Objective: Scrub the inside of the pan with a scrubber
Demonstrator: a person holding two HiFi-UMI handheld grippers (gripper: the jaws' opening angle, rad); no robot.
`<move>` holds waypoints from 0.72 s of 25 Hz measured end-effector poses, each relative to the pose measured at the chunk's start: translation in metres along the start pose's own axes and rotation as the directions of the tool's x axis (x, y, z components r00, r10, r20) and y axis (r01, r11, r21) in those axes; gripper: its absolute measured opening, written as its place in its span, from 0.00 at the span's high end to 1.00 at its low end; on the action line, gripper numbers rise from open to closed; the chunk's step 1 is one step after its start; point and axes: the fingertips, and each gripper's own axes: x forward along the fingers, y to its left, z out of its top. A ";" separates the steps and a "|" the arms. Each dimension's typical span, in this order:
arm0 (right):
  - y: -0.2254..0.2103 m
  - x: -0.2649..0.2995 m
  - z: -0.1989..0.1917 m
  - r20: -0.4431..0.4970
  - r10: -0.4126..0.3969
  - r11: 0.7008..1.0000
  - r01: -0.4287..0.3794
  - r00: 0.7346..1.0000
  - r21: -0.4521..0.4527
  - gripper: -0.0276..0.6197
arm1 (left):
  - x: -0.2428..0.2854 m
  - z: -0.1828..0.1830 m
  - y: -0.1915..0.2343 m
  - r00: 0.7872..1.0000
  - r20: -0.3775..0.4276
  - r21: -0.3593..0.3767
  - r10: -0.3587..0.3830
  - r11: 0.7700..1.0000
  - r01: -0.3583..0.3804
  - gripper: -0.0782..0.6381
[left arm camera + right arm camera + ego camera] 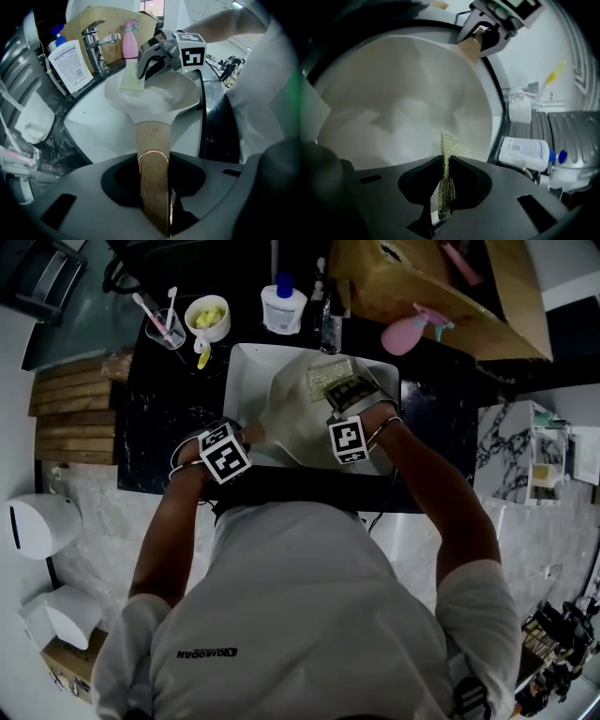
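Tan wood filled the left gripper (154,197): its jaws stood fairly wide, clamped on the tan wooden handle (153,140) of the round cream-lined pan (176,96). The handle ran straight out from the jaws to the pan's near rim. The right gripper (445,187) had its jaws pinched narrow on a thin yellow-green mesh scrubber (452,150), whose free edge stuck out past the jaw tips into the pan's bowl. From the left gripper view the scrubber hung by the pan's far wall, just under the rim. Whether it touched the lining could not be told.

Most of the pan's inner surface lay bare and open around the scrubber. The pan was held tilted over the white rectangular sink (246,362) and covered most of it. A strip of bare basin showed at the person's left side and along the far edge. Black stone counter (159,427) framed the sink on all sides.

Close behind the pan's far rim stood a chrome tap (96,42). Just beside it were a white plastic bottle with a blue cap (283,306) and a pink spray bottle (412,329). A brown cardboard box (441,287) rose behind them.
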 end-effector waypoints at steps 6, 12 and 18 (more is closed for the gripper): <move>-0.011 0.019 0.008 0.012 -0.044 0.968 0.046 0.999 -0.246 0.85 | 0.000 -0.001 0.001 1.000 -0.002 -0.001 -0.001 1.000 0.001 0.69; -0.001 0.054 -0.021 -0.044 0.026 0.958 -0.038 0.999 -0.284 0.85 | 0.001 -0.001 0.000 1.000 -0.005 -0.003 -0.004 1.000 0.004 0.69; -0.003 0.072 -0.034 -0.080 0.048 0.970 -0.065 0.996 -0.234 0.85 | 0.001 -0.002 0.001 1.000 -0.007 -0.003 -0.006 1.000 0.006 0.69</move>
